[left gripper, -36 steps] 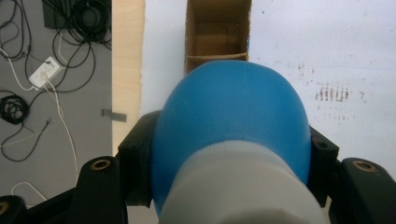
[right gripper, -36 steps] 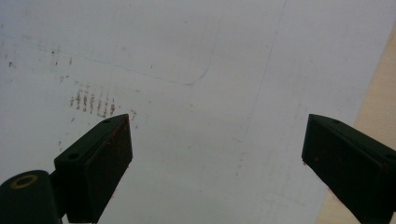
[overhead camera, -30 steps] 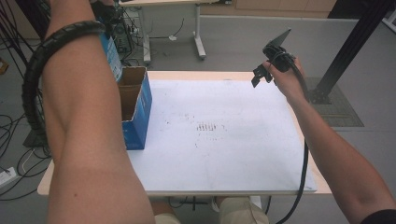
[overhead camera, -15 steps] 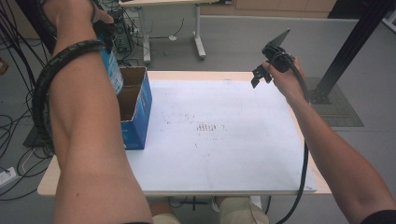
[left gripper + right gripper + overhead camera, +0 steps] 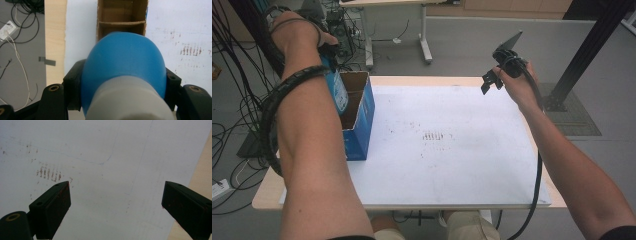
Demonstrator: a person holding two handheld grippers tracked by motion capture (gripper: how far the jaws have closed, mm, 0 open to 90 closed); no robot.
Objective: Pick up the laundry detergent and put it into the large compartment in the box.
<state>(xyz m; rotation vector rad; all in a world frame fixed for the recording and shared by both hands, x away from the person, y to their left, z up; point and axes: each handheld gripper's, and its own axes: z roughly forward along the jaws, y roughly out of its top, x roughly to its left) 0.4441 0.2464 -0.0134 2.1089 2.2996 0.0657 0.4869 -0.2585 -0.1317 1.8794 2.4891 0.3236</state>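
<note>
My left gripper (image 5: 122,82) is shut on a blue bottle (image 5: 122,57) with a pale grey end nearest the camera. The bottle (image 5: 337,92) hangs from the left gripper (image 5: 331,67) just over the open top of a blue cardboard box (image 5: 362,117) at the table's left side. Inside, the box (image 5: 121,17) is brown, with a cardboard divider across it. My right gripper (image 5: 489,82) is held above the far right of the table. Its jaws (image 5: 115,202) stand wide open with nothing between them.
A white sheet (image 5: 462,165) covers most of the wooden table (image 5: 267,195), with brown smudges (image 5: 432,136) near its middle. Cables and a desk frame stand on the floor beyond the far edge, and a black post rises at the right.
My left hand has come down with the bottle toward the box's open top. The right hand has stayed where it was.
</note>
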